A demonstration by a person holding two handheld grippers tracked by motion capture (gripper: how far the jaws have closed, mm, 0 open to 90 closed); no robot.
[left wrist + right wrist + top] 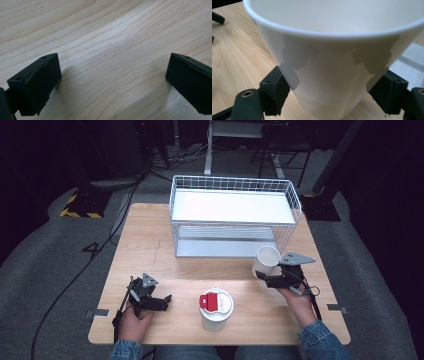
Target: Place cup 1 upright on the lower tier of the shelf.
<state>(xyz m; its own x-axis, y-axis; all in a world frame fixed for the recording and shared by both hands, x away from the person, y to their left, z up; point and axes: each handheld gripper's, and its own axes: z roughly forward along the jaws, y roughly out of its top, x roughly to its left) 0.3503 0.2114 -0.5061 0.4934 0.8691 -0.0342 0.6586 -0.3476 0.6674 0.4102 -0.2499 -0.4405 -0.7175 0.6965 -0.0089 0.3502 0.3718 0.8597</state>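
While the left gripper (167, 299) jaws gape, the right gripper (260, 274) clasps the white cup (265, 261).

Cup (265, 260) right of lidded cup (216, 308), before rack (233, 215).

A white cup (265, 261), a red-topped white lidded container (216, 309), a pale wood-grained table (150, 250).
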